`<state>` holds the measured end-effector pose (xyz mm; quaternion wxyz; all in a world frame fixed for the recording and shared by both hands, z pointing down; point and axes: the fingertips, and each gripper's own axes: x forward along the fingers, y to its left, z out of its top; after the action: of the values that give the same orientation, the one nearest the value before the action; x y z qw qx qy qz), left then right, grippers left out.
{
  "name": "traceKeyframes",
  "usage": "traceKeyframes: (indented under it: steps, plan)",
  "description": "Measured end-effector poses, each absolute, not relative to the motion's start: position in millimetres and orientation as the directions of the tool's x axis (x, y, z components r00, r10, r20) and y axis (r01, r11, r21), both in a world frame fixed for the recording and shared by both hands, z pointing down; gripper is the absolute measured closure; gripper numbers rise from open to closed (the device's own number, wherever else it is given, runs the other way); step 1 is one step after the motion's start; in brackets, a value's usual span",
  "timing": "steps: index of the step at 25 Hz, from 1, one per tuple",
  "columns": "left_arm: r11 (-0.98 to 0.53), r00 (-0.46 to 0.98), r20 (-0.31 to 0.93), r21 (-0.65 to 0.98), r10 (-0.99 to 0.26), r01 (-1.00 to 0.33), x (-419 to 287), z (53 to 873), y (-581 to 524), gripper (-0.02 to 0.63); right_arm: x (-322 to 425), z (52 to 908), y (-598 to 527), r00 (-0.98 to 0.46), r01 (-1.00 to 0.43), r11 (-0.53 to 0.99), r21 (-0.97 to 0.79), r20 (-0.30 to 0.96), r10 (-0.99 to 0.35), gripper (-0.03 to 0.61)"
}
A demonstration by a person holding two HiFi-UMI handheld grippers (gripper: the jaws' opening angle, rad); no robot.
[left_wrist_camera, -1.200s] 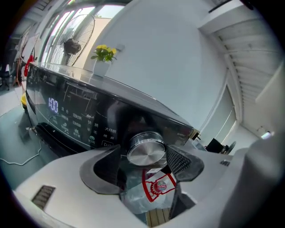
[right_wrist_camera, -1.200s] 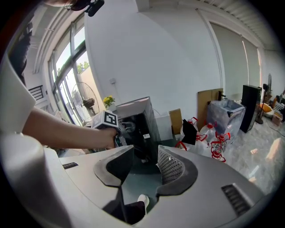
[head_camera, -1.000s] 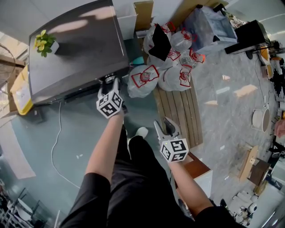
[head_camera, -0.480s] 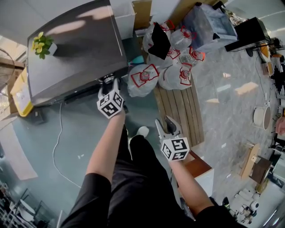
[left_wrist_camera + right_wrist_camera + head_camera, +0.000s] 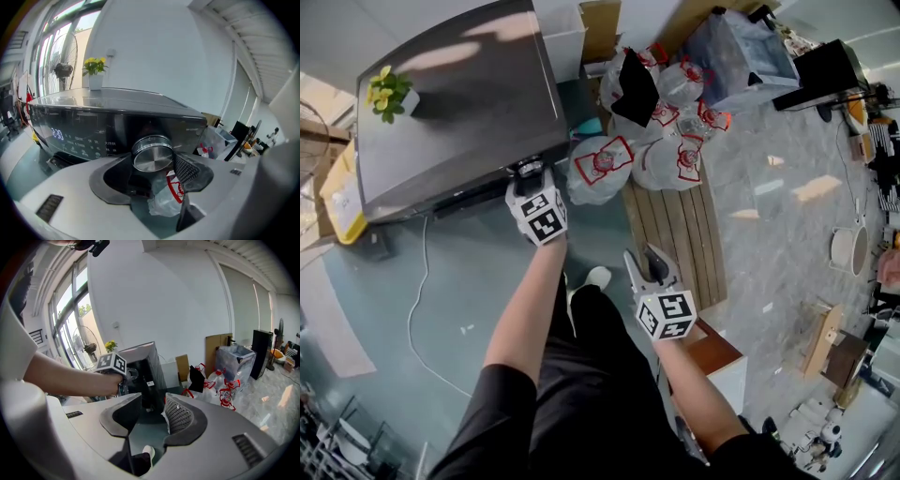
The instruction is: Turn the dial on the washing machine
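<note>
Left claw (image 5: 531,174): clamped on the dial (image 5: 152,154), one jaw at each side of it.
Dial: between the left claw's jaws, on the washer (image 5: 459,103) front straight ahead of that claw.
Right claw (image 5: 151,414): jaws apart, gripping nothing; well back from the washer, behind and right of the left claw.
Bags (image 5: 605,161): on the floor, just right of the left claw.

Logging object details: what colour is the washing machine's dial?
Silver metal dial, best in the left gripper view.
</note>
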<state>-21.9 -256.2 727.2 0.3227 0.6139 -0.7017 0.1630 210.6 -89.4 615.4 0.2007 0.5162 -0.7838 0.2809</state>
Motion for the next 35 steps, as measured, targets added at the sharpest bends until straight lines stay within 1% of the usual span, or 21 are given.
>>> traceKeyframes:
  steps: [4, 11, 16, 19, 24, 27, 31, 32, 35]
  plan:
    - [0.195, -0.068, 0.652, 0.125, -0.755, -0.973, -23, 726, -257, 0.344, 209, 618, -91, -0.39, -0.921, 0.311, -0.237, 0.604, -0.695, 0.43]
    - [0.178, -0.057, 0.632, 0.129, -0.773, -0.976, -21, 723, -255, 0.344, 214, 617, -93, -0.386, -0.922, 0.3, -0.243, 0.602, -0.699, 0.43]
    - [0.13, -0.011, 0.612, 0.15, -0.791, -0.98, -17, 717, -240, 0.344, 213, 607, -97, -0.388, -0.922, 0.307, -0.238, 0.589, -0.709, 0.43]
    - [0.071, 0.049, 0.602, 0.174, -0.797, -0.982, -8, 708, -220, 0.345, 215, 596, -100, -0.386, -0.923, 0.304, -0.238, 0.579, -0.718, 0.43]
    - [-0.114, 0.225, 0.537, 0.232, -0.813, -0.966, 19, 659, -181, 0.388, 223, 574, -106, -0.35, -0.936, 0.258, -0.239, 0.566, -0.747, 0.43]
    - [-0.212, 0.314, 0.512, 0.248, -0.799, -0.945, 28, 627, -153, 0.413, 224, 555, -113, -0.334, -0.942, 0.244, -0.232, 0.552, -0.764, 0.431]
    - [-0.305, 0.392, 0.491, 0.25, -0.778, -0.919, 30, 596, -127, 0.48, 222, 529, -119, -0.318, -0.947, 0.235, -0.22, 0.529, -0.787, 0.437]
    - [-0.324, 0.413, 0.474, 0.261, -0.778, -0.909, 29, 586, -124, 0.487, 220, 523, -121, -0.313, -0.948, 0.231, -0.218, 0.52, -0.795, 0.443]
    - [-0.383, 0.466, 0.382, 0.276, -0.798, -0.882, 21, 548, -122, 0.561, 208, 504, -130, -0.314, -0.948, 0.242, -0.206, 0.49, -0.813, 0.469]
